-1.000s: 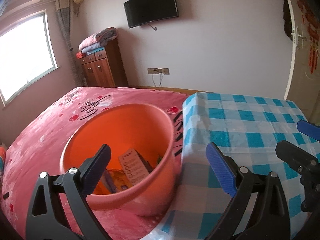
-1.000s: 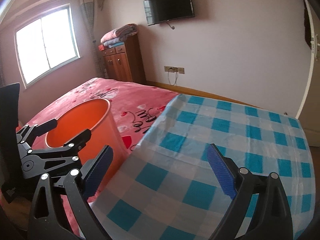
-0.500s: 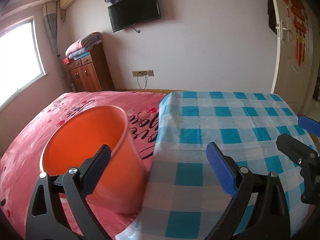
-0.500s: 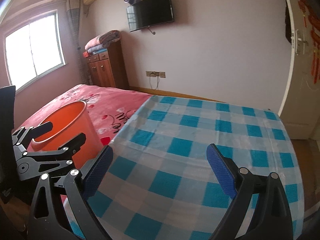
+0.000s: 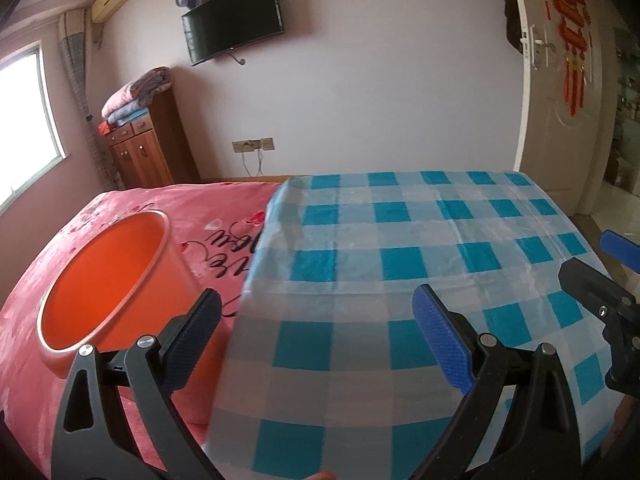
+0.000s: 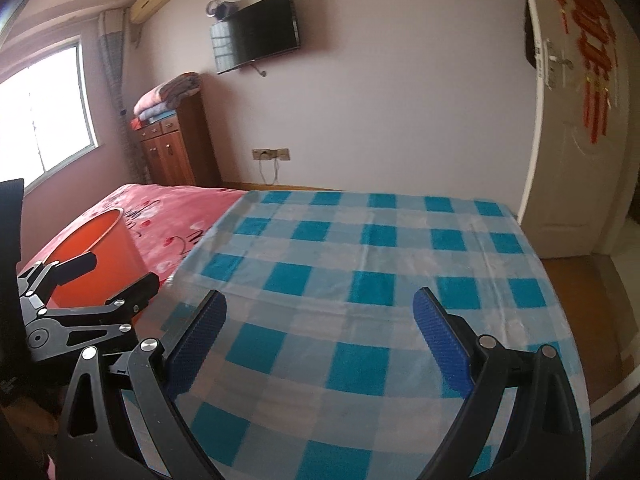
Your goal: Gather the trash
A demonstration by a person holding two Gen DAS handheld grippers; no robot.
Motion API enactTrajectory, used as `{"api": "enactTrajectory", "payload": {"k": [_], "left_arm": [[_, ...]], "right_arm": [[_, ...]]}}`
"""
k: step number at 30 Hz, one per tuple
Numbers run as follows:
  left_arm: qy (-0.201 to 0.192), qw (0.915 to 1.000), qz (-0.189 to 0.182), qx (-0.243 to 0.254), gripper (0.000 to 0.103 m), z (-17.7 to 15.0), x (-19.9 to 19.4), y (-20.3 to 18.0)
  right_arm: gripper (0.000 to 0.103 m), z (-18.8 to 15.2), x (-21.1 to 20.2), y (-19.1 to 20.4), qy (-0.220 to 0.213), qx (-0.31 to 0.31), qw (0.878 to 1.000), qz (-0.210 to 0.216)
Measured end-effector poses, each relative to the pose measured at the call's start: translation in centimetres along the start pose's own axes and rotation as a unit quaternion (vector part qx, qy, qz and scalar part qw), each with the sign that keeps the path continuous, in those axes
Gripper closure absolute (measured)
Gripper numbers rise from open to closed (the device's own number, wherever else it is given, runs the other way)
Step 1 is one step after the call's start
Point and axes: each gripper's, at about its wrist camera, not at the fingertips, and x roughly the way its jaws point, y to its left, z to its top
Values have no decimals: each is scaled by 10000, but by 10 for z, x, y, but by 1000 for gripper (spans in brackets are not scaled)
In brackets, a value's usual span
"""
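Left hand-held gripper (image 5: 316, 332) level, jaws wide — empty, beside orange bucket (image 5: 116, 280)

The bucket (image 5: 108, 280) stands on the bed (image 5: 224, 204), just left of the worktop (image 5: 420, 248) (its left edge overlaps the bed). Behind the bed, a cabinet (image 5: 148, 144) carries folded blankets (image 5: 136, 94); a television (image 5: 232, 26) hangs on the wall; a door (image 5: 564, 92) stands behind the worktop's far right corner.

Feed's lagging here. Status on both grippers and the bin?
Left gripper open, empty. Right gripper open, empty. Orange bin upright on pink bedspread, beside checked cloth. No trash in view.
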Motion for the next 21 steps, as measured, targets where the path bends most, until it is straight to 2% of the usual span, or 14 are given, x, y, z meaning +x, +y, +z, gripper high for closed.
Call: {"api": "enactTrajectory", "payload": {"k": [21], "left_arm": [[121,9987,-366,336,6,0,38,-93]], "right_arm": [[10,-24,1,-108,-41,705,9944,-790]]}}
